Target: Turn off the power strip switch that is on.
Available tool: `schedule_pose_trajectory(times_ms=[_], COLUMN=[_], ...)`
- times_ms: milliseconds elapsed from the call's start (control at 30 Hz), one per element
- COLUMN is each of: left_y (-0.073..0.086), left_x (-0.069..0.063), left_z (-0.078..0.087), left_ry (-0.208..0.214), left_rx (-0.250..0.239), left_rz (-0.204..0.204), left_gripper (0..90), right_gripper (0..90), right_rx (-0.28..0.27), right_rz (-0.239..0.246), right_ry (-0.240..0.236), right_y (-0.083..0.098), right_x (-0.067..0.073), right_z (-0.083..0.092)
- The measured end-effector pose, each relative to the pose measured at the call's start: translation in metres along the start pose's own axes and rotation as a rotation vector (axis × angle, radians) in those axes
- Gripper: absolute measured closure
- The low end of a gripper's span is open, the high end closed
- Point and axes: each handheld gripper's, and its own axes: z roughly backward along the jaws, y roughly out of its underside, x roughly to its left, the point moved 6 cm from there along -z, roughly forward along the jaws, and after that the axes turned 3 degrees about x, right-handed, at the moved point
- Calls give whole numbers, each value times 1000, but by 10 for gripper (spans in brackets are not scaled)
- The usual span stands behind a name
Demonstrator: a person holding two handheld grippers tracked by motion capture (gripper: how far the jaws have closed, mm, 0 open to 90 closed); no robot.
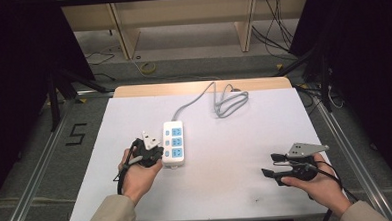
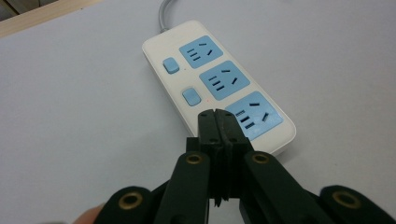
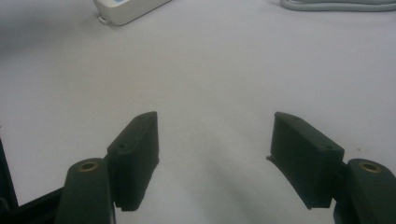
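Observation:
A white power strip (image 1: pixel 173 143) with three blue sockets and two blue switches lies near the middle of the table, and its grey cord (image 1: pixel 223 100) loops toward the far edge. My left gripper (image 1: pixel 156 153) sits just left of the strip's near end. In the left gripper view the left gripper (image 2: pixel 216 119) is shut with nothing between its jaws, its tip just over the near end of the strip (image 2: pixel 217 84), beside the nearest socket. My right gripper (image 1: pixel 270 165) rests open at the near right of the table, and in its own view the right gripper (image 3: pixel 215 135) holds nothing.
A white sheet (image 1: pixel 220 139) covers the table, with a strip of bare wood at the far edge. Beyond the table stand a wooden frame (image 1: pixel 180 21) and loose cables on the floor. Dark curtains hang at both sides. A corner of the strip (image 3: pixel 126 9) shows in the right gripper view.

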Motion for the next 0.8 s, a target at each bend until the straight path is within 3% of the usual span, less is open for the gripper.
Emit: schedule_pose_trajectory(times_ms=[800], left_y=[-7], left_x=[6], left_z=[-12], left_ry=[-16], left_rx=[28], left_rz=[8], left_gripper=[900], right_gripper=[330], right_rx=[2], right_rz=[-2], right_ry=[2], right_y=[0], right_x=[2], right_z=[-1])
